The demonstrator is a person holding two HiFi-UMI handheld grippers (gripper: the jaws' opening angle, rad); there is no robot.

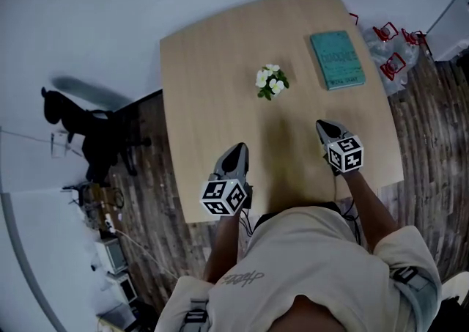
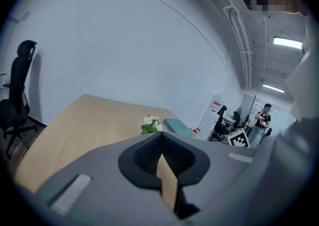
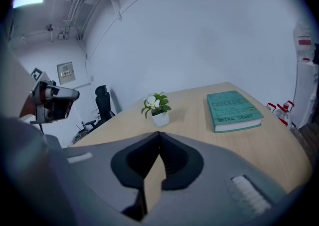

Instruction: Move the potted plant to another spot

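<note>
A small potted plant (image 1: 271, 81) with white flowers in a white pot stands upright near the middle of the light wood table (image 1: 212, 103). Both grippers hover over the table's near part, apart from the plant. My left gripper (image 1: 237, 150) is shut and holds nothing; in the left gripper view its jaws meet at the tip (image 2: 160, 134), with the plant (image 2: 151, 124) beyond. My right gripper (image 1: 325, 127) is also shut and holds nothing. In the right gripper view the gripper's closed tip (image 3: 158, 133) points at the plant (image 3: 158, 108), some way ahead.
A teal book (image 1: 336, 59) lies flat to the right of the plant, also seen as the book (image 3: 233, 111). A black office chair (image 1: 88, 129) stands left of the table. Red-handled items and plastic wrap (image 1: 392, 56) lie on the floor at the far right. A person (image 2: 261, 120) stands in the distance.
</note>
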